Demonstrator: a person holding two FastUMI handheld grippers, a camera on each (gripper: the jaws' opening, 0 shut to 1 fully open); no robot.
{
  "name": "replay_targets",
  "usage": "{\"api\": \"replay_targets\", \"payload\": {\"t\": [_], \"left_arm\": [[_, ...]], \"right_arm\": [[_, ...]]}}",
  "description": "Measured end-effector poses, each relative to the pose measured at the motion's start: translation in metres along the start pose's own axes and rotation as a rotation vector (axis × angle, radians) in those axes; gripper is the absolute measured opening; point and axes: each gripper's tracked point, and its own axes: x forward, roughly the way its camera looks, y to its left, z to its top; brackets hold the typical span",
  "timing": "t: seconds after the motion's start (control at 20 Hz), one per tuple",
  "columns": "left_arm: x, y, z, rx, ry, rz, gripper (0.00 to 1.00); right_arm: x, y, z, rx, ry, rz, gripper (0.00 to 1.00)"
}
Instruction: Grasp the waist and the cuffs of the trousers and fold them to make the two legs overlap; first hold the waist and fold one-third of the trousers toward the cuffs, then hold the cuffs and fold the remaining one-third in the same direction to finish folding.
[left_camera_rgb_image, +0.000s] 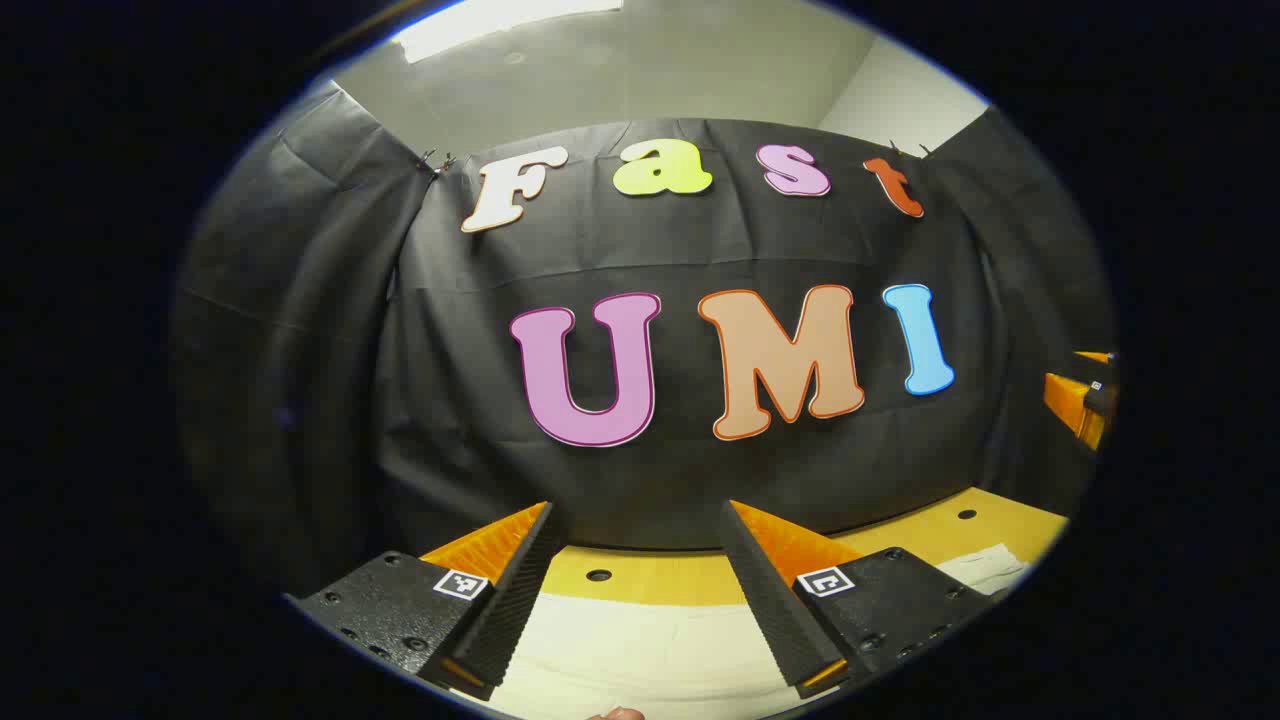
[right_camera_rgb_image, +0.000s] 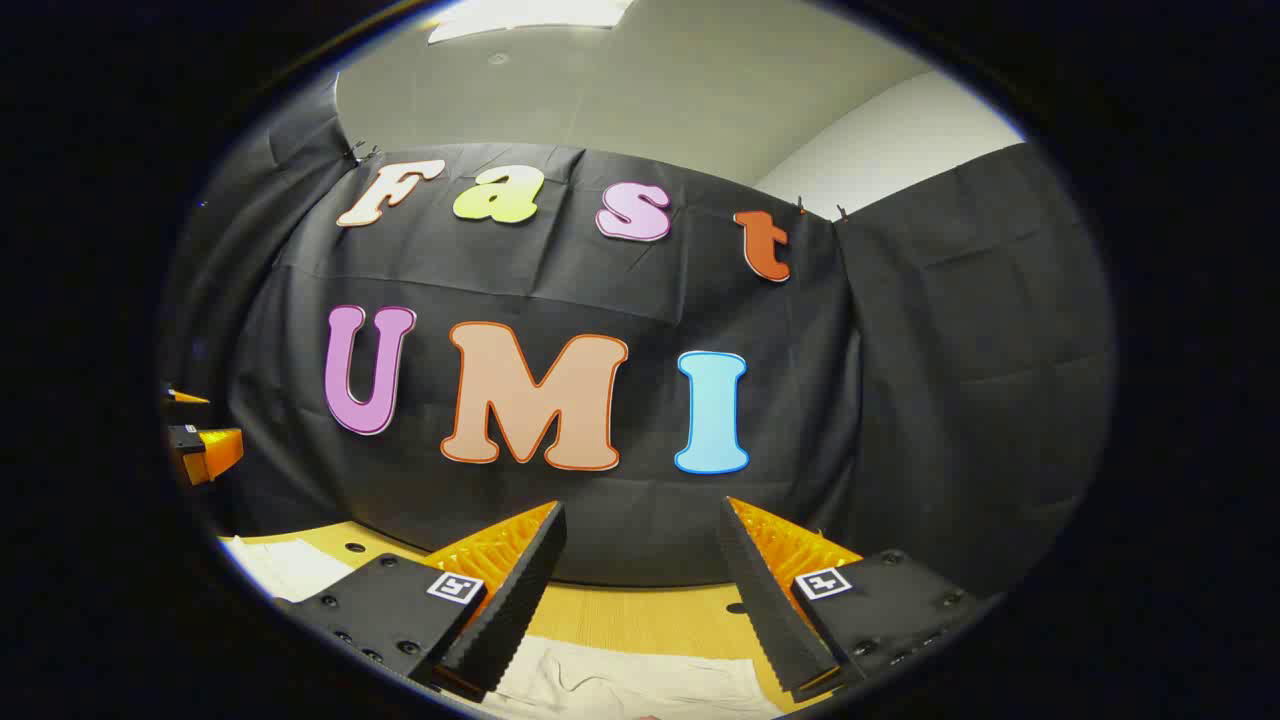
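Pale cream trousers (left_camera_rgb_image: 650, 650) lie flat on the wooden table (left_camera_rgb_image: 690, 578), seen low in the left gripper view under my left gripper (left_camera_rgb_image: 640, 520), which stands open above the cloth with nothing between its fingers. In the right gripper view another part of the trousers (right_camera_rgb_image: 620, 685) shows creased below my right gripper (right_camera_rgb_image: 640, 520), also open and empty. A further patch of the cloth (right_camera_rgb_image: 285, 565) lies at the lower left there. The other gripper appears at the far right edge (left_camera_rgb_image: 1085, 400) of the left gripper view and at the far left edge (right_camera_rgb_image: 200, 445) of the right gripper view.
The table has small round holes (left_camera_rgb_image: 598, 575) near its back edge. The black booth wall (left_camera_rgb_image: 700, 470) stands close behind the table. A bit of a fingertip (left_camera_rgb_image: 615, 713) peeks in at the bottom of the left gripper view.
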Motion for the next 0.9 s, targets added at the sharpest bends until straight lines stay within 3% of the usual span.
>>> {"api": "replay_targets", "payload": {"t": [0.9], "left_arm": [[0.0, 0.005, 0.003, 0.002, -0.02, 0.008, 0.96]], "right_arm": [[-0.009, 0.005, 0.008, -0.048, -0.011, 0.037, 0.97]]}}
